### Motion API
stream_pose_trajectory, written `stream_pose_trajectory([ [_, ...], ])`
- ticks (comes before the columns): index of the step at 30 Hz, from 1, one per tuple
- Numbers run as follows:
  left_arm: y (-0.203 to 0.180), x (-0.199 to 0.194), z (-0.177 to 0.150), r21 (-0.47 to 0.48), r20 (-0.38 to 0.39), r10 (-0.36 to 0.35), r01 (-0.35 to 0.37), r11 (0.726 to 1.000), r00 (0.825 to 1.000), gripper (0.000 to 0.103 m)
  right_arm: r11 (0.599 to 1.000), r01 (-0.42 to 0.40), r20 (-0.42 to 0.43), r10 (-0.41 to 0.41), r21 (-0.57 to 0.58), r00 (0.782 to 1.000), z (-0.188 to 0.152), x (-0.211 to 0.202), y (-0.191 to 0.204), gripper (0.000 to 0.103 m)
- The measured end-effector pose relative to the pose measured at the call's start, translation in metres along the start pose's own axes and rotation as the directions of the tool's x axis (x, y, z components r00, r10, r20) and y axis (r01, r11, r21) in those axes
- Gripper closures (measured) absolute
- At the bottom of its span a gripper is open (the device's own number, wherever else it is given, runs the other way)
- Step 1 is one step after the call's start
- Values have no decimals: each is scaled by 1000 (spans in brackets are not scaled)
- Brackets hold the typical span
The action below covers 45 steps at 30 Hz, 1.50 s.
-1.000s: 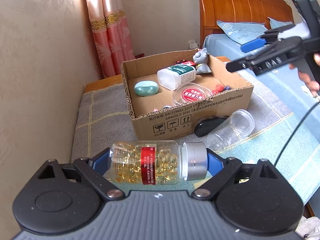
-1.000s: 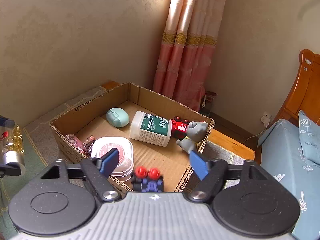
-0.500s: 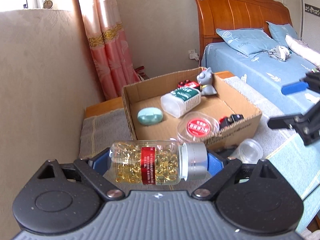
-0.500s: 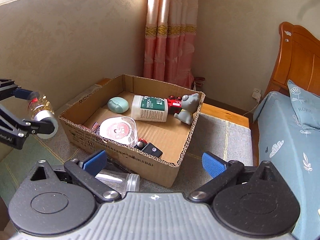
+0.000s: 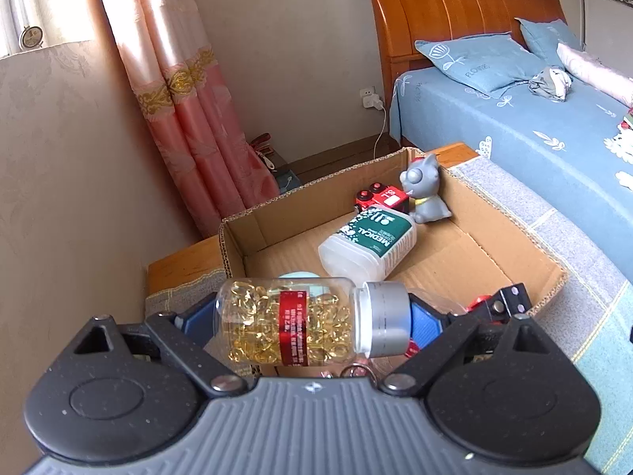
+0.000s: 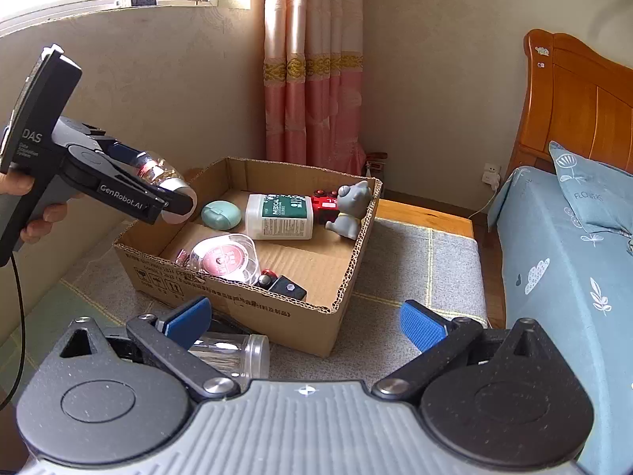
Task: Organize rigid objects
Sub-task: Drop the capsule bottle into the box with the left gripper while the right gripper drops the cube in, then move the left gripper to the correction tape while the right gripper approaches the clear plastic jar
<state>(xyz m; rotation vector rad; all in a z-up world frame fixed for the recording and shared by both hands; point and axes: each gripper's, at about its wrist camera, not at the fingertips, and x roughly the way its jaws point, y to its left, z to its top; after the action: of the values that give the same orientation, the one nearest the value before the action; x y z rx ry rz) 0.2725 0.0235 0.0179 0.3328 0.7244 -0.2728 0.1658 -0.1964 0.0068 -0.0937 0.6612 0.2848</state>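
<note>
My left gripper (image 5: 312, 318) is shut on a clear bottle of golden capsules (image 5: 292, 322) with a silver cap, held sideways above the left end of the open cardboard box (image 5: 526, 245). In the right wrist view the left gripper (image 6: 158, 186) hovers over the box's left rim (image 6: 130, 237). The box holds a white medical bottle (image 6: 281, 215), a grey cat figure (image 6: 350, 209), a red toy (image 6: 322, 206), a teal case (image 6: 220, 215) and a round clear container (image 6: 223, 255). My right gripper (image 6: 304, 322) is open and empty, in front of the box.
An empty clear jar (image 6: 233, 352) lies on the grey mat (image 6: 415, 277) in front of the box, by my right gripper's left finger. A bed with blue bedding (image 6: 561, 277) is on the right. A wall and pink curtain (image 6: 312, 59) stand behind the box.
My left gripper carried the capsule bottle forward and over the box's left end. My right gripper drew back from over the box, still open.
</note>
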Motion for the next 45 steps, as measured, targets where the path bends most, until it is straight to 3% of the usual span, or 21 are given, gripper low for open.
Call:
stream_pose_trajectory([
  [6,7,14,8,-38,-7,21,-22,999,1000,8,1000,9,-4,-8,20,1000,-3,1,-6,0],
  [16,10,-16,-17,-109,12,-11,12,994,1000,4,1000,-9,-1,10,26,1000,-4,-2,2,0],
  [24,6,-42,-44,-147,35,33,-27,989,999,1,998,-24,0,24,51,1000,-12,-1,6,0],
  [38,-14,-43,-105,-318,-38,10,-22,948,999,1,996,-60,-56,64,72,996,-35,22,25,0],
  [45,-13,-46,-123,-362,-51,41,-57,931,998,1,998,-54,-68,55,24,996,-40,27,45,0],
])
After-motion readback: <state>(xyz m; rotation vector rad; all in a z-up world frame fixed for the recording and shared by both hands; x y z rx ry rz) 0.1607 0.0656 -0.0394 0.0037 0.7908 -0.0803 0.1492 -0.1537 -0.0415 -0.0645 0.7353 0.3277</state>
